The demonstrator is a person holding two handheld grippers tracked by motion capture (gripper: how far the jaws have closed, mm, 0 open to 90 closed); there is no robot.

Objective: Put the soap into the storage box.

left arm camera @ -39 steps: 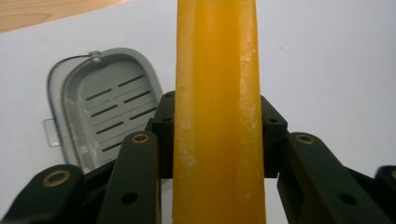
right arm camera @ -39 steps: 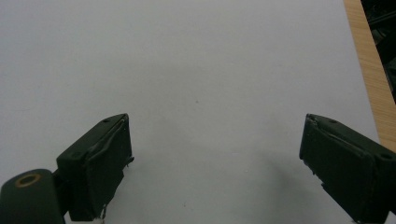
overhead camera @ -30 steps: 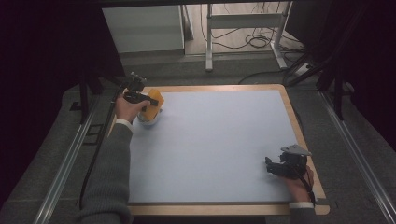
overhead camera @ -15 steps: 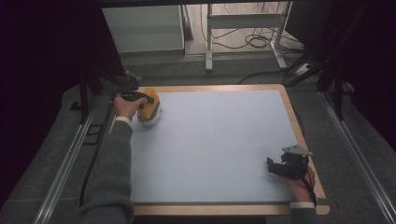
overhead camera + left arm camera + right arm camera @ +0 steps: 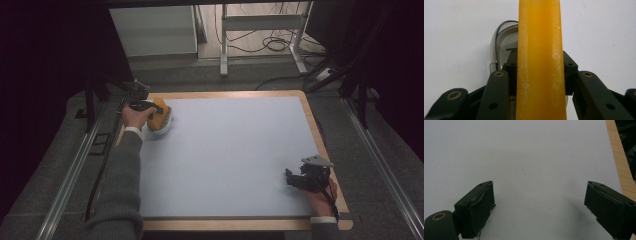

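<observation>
Table [image 5: 225,160] with a pale blue-white mat framed in light wood, seen from above. Left gripper [image 5: 142,106] near the far left corner of the mat, held in the person's left hand [image 5: 133,117], grey sleeve [image 5: 117,190] running in from the bottom edge. Jaws clamped on an orange slab [image 5: 159,114], flat, thick, sponge-like, standing on edge and tilted slightly. Directly under and beside the slab, a white, rounded object [image 5: 161,128] resting on the mat; whether slab and white object touch, cannot tell from above.

From the left gripper view: orange slab [image 5: 540,60] running straight up the middle, pinched on both flat faces between the black pads, surface slightly mottled with pale flecks. Behind it, a pale grey rounded object with a dark rim [image 5: 505,42], lying on the white mat, partly hidden by slab and jaws. Exact kind of object not clear.

Right gripper [image 5: 300,179] near the front right corner of the mat, well apart from the slab, held in the right hand [image 5: 320,196], grey three-cornered plate [image 5: 317,161] on top. From the right gripper view: right gripper [image 5: 537,212] with jaws standing wide apart, nothing between them, bare mat below, strip of wooden edge [image 5: 617,152] at the right.
</observation>
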